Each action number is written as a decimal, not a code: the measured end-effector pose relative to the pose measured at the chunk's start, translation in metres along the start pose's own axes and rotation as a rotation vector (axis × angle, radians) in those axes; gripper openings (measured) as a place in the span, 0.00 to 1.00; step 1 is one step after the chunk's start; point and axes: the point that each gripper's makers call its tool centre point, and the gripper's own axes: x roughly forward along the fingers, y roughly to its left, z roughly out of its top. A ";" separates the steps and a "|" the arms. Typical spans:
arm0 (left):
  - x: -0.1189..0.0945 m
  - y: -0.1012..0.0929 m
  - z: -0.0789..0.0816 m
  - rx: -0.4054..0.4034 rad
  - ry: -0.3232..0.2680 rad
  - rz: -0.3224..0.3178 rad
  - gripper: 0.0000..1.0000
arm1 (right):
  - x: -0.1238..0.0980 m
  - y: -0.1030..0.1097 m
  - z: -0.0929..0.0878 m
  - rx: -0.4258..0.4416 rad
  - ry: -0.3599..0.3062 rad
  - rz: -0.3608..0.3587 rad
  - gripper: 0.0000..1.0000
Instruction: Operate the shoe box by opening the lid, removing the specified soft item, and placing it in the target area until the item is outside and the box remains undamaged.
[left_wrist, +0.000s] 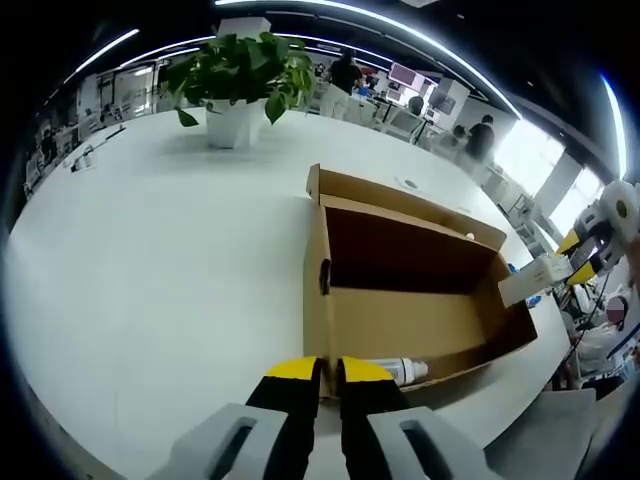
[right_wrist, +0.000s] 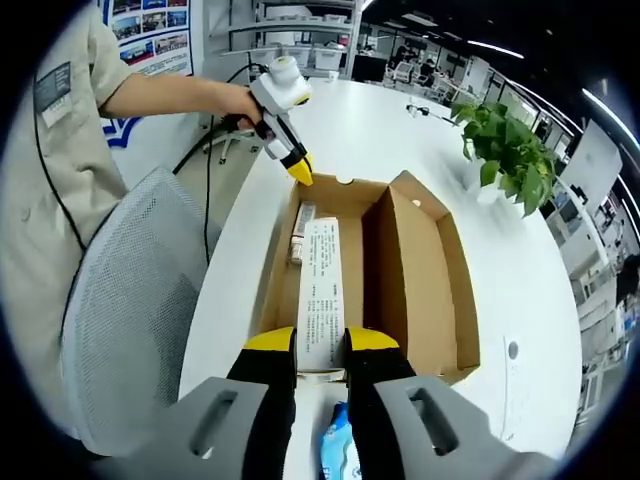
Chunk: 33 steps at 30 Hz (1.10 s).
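Box: the open brown cardboard shoe box (left_wrist: 400, 320) lies on the white surface (left_wrist: 150, 250); we see no lid over it, and its walls look whole.
Left claw: the left claw (left_wrist: 330, 372) is narrow, and the box's near end wall runs into the gap. We cannot tell whether it pinches the wall or only rests there.
Right claw: the right claw (right_wrist: 320, 345) is closed on the near end of a white flat printed sheet (right_wrist: 320, 290).
Item's place: the sheet reaches forward from the right claw over the box's inside, so we judge it not yet outside.
Other contents: a small white tube (left_wrist: 400, 371) lies on the box floor just ahead of the left claw.
Below the right claw: a blue-and-white packet (right_wrist: 338, 455) sits on the surface.
Handling: we judge the sheet light, thin and limp. It will likely sag or crease, and it could slip if held by a bare edge.
Hold: we would keep the grip well in from the end, across its width, and lift it level.
Care: the cardboard is stiff but dents easily, so we would steady it by the wall, not squeeze.
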 end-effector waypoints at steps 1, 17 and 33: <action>0.000 0.000 0.000 0.001 0.000 0.000 0.06 | -0.005 -0.003 -0.001 0.009 -0.007 -0.003 0.15; 0.000 0.000 -0.001 0.001 0.002 0.007 0.06 | -0.066 -0.042 -0.044 0.040 -0.008 -0.084 0.15; 0.000 0.000 -0.002 -0.001 0.010 0.005 0.06 | -0.117 -0.068 -0.121 0.154 0.100 -0.159 0.15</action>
